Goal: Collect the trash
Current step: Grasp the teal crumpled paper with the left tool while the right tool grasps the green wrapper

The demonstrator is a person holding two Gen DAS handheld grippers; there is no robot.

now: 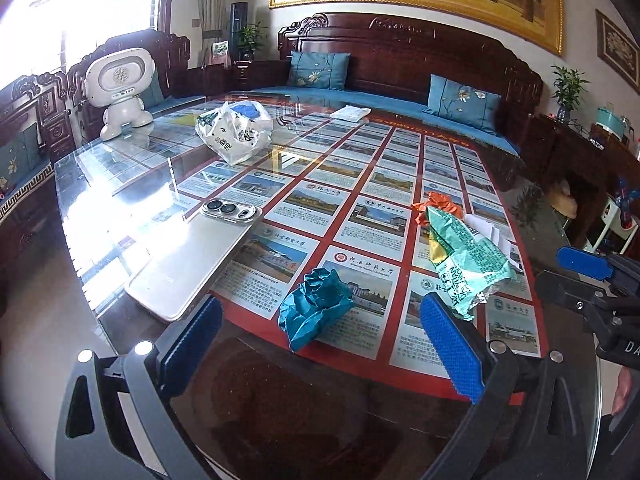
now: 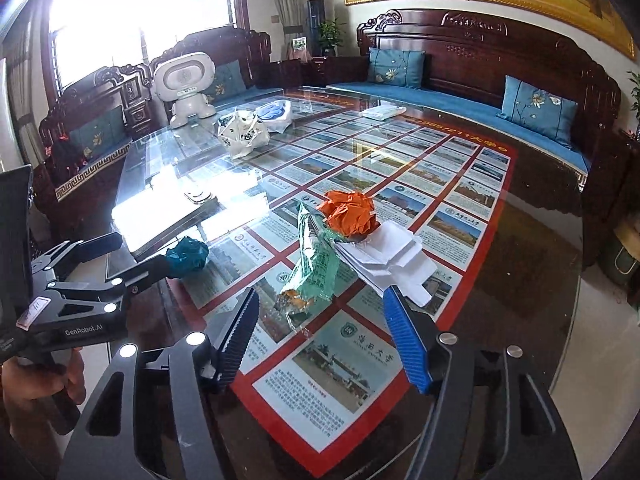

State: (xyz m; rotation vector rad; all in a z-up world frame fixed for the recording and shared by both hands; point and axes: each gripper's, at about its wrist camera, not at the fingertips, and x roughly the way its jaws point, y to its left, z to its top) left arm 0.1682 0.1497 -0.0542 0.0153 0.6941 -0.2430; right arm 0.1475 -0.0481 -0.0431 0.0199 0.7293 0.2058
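A crumpled teal paper ball (image 1: 314,307) lies on the glass table just ahead of my open left gripper (image 1: 320,340), between its blue pads. It also shows in the right wrist view (image 2: 188,257), beside the left gripper's fingers (image 2: 148,270). A green snack wrapper (image 2: 312,268) lies just ahead of my open right gripper (image 2: 322,332); it also shows in the left wrist view (image 1: 464,256). A crumpled orange paper (image 2: 349,212) and folded white paper (image 2: 394,260) lie just behind the wrapper. A white plastic bag (image 1: 234,130) sits farther back.
A phone (image 1: 192,256) lies face down at the table's left near the edge (image 1: 92,312). A white robot toy (image 1: 120,88) stands at the far left corner. A white packet (image 1: 350,113) lies at the far side. Wooden sofas with blue cushions surround the table.
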